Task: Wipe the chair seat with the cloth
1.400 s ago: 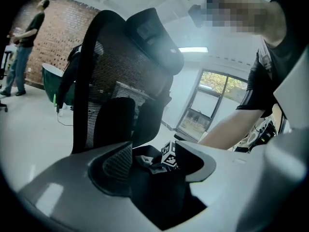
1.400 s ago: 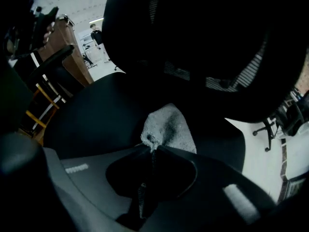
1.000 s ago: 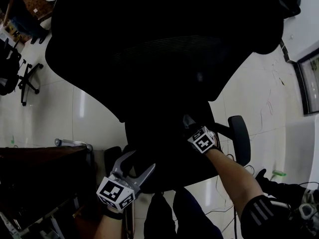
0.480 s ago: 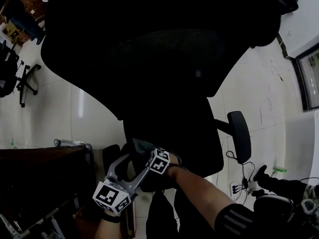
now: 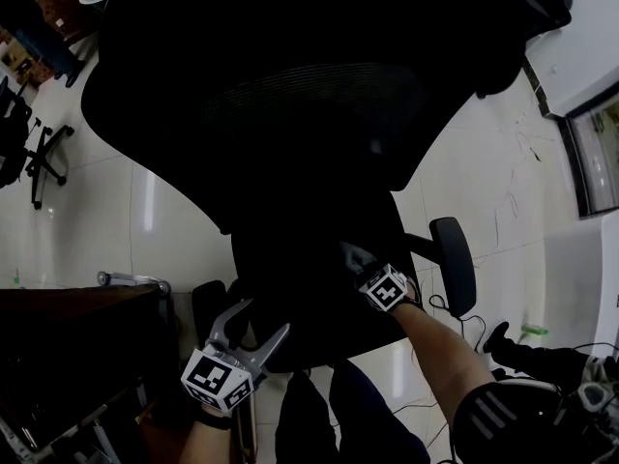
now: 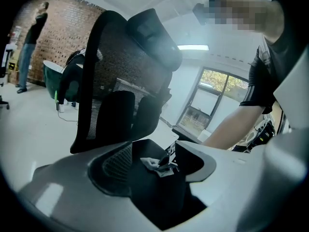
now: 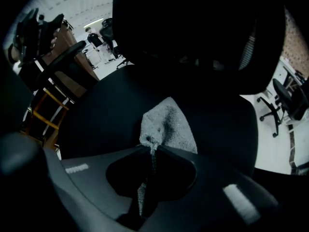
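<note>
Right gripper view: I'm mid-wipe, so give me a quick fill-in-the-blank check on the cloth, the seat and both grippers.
1. The right gripper is ____ on the cloth.
2. The cloth's free end lies on the chair seat, whose colour is ____.
3. The left gripper is ____ and holds nothing.
4. The cloth's colour is ____.

Missing words: shut; black; open; grey.
</note>
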